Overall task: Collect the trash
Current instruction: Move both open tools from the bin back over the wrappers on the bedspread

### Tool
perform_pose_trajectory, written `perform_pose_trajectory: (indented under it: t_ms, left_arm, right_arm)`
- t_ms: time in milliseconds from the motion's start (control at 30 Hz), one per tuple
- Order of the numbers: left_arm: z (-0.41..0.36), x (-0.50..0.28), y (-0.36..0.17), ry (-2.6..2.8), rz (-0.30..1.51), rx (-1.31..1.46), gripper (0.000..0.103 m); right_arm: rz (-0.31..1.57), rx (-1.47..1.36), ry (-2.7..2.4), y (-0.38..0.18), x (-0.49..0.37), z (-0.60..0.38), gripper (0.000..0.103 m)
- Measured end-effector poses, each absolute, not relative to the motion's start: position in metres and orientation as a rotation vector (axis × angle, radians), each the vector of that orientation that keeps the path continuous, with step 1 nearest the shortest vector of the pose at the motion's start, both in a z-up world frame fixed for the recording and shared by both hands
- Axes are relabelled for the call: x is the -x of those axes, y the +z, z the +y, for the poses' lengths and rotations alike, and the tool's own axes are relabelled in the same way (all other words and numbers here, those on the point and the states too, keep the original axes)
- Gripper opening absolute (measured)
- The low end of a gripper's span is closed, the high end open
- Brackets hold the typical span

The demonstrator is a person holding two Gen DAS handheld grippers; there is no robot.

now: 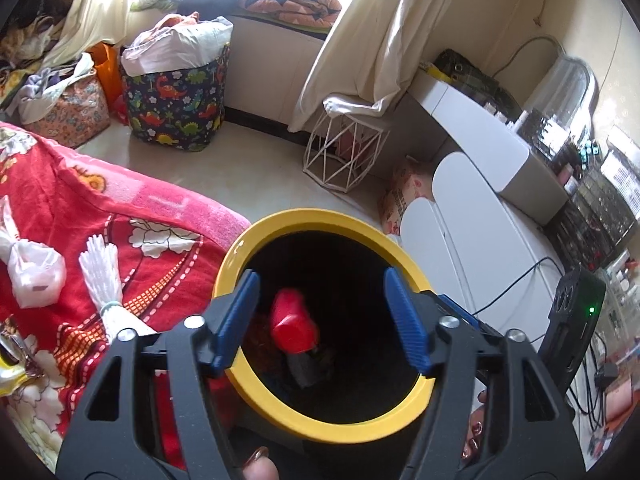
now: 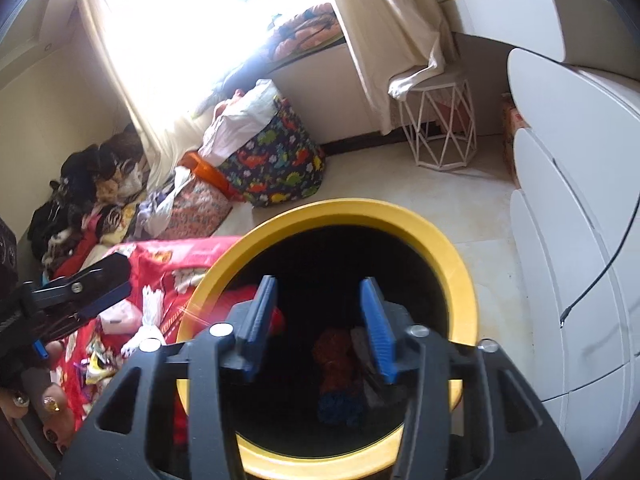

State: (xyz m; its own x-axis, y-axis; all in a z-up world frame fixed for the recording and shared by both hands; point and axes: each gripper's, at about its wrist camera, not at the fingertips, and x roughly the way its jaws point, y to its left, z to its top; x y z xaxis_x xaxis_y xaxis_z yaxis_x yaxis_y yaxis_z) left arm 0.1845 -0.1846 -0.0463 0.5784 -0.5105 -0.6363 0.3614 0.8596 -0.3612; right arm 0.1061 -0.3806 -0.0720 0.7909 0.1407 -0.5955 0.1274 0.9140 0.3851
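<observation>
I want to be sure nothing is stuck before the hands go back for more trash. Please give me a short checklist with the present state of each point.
1. Left gripper fingers apart, nothing pinched: ok.
2. Right gripper fingers apart, nothing between them: ok.
3. Red piece inside the yellow-rimmed bin: ok; blurred, whether settled: cannot tell.
4. Both grippers over the bin opening: ok.
5. Trash remaining on the red blanket, white plastic bag: not ok.
6. Room left in bin: cannot tell.

Sunlit window (image 2: pixel 192 8), pale floor (image 2: pixel 400 184)
</observation>
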Motion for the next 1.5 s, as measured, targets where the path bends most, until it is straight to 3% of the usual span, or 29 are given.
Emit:
perform_pose_trajectory:
  t_ms: [67,100,267,567,1500]
  left_arm:
    - [-0.183,-0.183,-0.044,-0.496,0.792,0.193,0.075]
    - [-0.181,-0.181,-0.043,-0.489,0.783,0.190,0.077]
    - [-0.173,-0.176,-0.038,-0.450,0.755,0.190,0.090]
    - [-0.151,-0.162,-0.028,-0.391,0.705,0.181,0.092]
    - [-0.097,-0.137,-0.011,-0.251,0.618,0.189,0.092]
  right_arm:
    - [0.657,-0.416,-0.002,-0.071,-0.105,-0.380,0.053]
    - [0.651,-0.415,-0.008,-0.070,-0.104,-0.380,0.058]
    - [0.631,-0.381,-0.015,-0.065,-0.102,-0.377,0.065]
    - [0.572,-0.338,-0.003,-0.051,-0.095,-0.365,0.074]
    - [0.518,-0.266,0.069,-0.027,-0.090,-0.325,0.082]
